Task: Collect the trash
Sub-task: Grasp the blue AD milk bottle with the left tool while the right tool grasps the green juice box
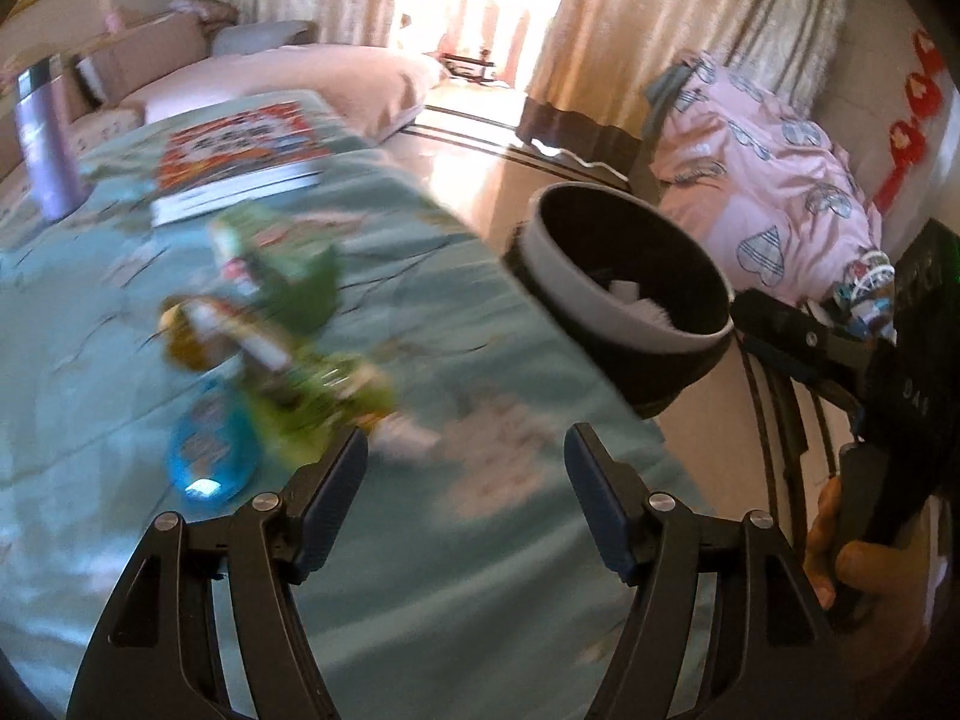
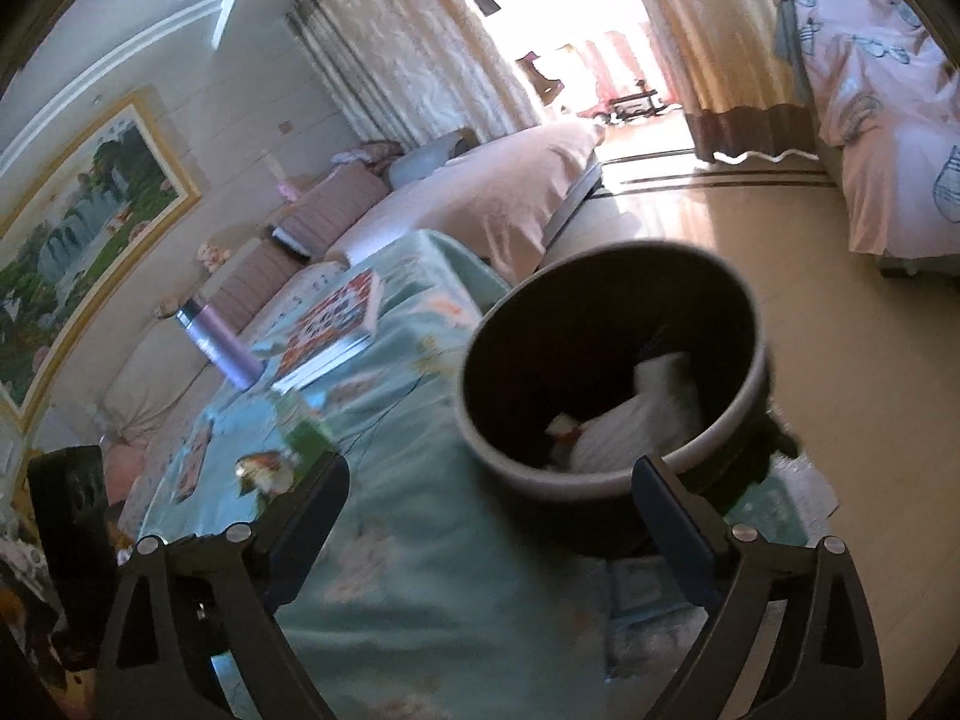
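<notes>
Several crumpled snack wrappers, green (image 1: 282, 276) and yellow-green (image 1: 312, 396), lie blurred on the teal tablecloth (image 1: 420, 276), with a blue round wrapper (image 1: 204, 450) and a white scrap (image 1: 408, 438) close by. My left gripper (image 1: 467, 435) hangs open over the cloth just right of them, with nothing between its fingers. A dark bin with a pale rim (image 1: 576, 276) stands by the table's right edge. In the right wrist view the bin (image 2: 570, 330) holds white crumpled trash (image 2: 642, 420). My right gripper (image 2: 491, 468) stands wide open at the bin's near rim, holding nothing.
A colourful book (image 1: 240, 150) and a purple bottle (image 1: 45, 144) stand at the table's far end. A pink-covered sofa (image 1: 312, 72) lies behind. Pink heart-print bedding (image 1: 768, 192) is past the bin. A person's hand (image 1: 840, 552) holds the other gripper's handle at right.
</notes>
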### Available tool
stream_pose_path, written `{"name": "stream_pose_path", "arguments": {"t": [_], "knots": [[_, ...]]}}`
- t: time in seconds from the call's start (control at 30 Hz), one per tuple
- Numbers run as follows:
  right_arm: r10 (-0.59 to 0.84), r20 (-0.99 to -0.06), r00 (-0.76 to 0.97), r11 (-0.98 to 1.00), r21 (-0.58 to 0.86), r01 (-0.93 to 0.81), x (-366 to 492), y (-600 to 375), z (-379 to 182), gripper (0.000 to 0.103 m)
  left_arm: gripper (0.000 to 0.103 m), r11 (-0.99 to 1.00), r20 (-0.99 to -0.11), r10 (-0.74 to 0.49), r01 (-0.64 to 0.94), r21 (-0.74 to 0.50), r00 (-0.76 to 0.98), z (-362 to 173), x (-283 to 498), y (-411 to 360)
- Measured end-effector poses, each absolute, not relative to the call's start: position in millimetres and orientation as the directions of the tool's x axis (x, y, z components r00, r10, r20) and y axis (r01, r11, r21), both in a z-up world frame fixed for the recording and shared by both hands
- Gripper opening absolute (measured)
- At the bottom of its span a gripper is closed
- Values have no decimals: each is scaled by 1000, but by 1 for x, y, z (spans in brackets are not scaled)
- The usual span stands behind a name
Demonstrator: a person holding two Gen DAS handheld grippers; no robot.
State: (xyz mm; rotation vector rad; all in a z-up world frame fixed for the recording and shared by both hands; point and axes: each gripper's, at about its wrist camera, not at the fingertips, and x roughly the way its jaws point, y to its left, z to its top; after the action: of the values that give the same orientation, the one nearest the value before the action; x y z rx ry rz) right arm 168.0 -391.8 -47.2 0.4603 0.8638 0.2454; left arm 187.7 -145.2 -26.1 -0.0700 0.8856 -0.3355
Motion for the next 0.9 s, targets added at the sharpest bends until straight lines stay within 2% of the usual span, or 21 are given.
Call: {"name": "stream_pose_path", "arguments": {"t": [0.17, 0.43, 0.73, 0.9], "knots": [[417, -672, 612, 877, 473, -79, 159, -361, -49, 96, 70, 962, -751, -272, 185, -201, 601, -33, 175, -105], [468, -600, 649, 851, 503, -149, 146, -324, -51, 97, 70, 974, -763, -219, 89, -208, 608, -43, 160, -59], [462, -692, 555, 885, 402, -235, 163, -274, -56, 98, 70, 980, -775, -187, 56, -193, 604, -51, 161, -39], [457, -712, 533, 889, 368, -272, 178, -258, -58, 99, 70, 981, -787, -179, 45, -190, 591, -58, 168, -34]]}}
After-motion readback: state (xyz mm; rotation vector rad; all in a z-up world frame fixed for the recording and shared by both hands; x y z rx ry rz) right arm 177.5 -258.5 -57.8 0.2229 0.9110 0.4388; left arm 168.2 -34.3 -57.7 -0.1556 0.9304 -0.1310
